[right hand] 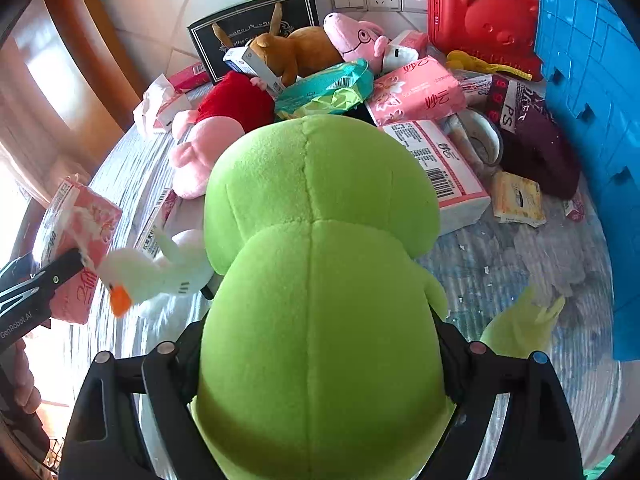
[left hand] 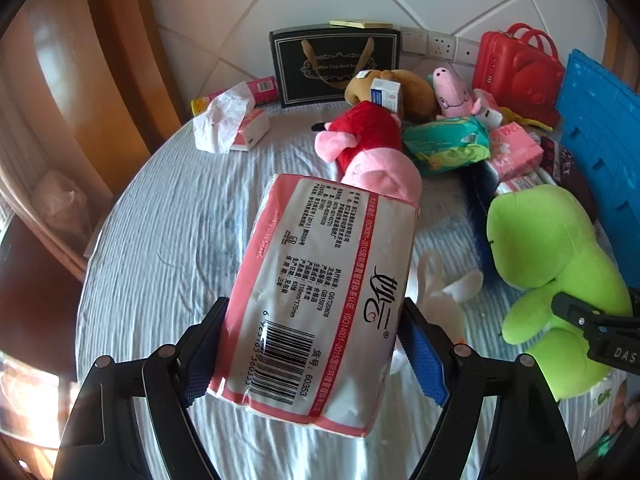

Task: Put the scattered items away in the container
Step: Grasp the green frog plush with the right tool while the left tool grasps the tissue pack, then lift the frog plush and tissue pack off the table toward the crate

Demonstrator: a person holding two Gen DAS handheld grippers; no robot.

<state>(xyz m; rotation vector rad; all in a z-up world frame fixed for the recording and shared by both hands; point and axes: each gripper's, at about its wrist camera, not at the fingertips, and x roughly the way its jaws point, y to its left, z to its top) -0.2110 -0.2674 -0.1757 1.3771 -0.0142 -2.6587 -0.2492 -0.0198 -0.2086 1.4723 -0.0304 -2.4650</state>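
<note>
My left gripper (left hand: 312, 344) is shut on a pink and white tissue pack (left hand: 320, 280) and holds it above the round table; the pack also shows at the left of the right wrist view (right hand: 76, 248). My right gripper (right hand: 320, 364) is shut on a green plush frog (right hand: 320, 280), also seen at the right of the left wrist view (left hand: 552, 272). The blue crate (right hand: 592, 120) stands at the table's right edge (left hand: 600, 128). A white plush duck (right hand: 160, 272) lies between the grippers.
At the back of the table lie a pink pig plush (left hand: 368, 148), a brown plush (right hand: 296, 52), a green wipes pack (right hand: 324, 92), more tissue packs (right hand: 416, 96), a black gift bag (left hand: 332, 64) and a red toy case (right hand: 480, 12). A dark sock (right hand: 532, 136) lies by the crate.
</note>
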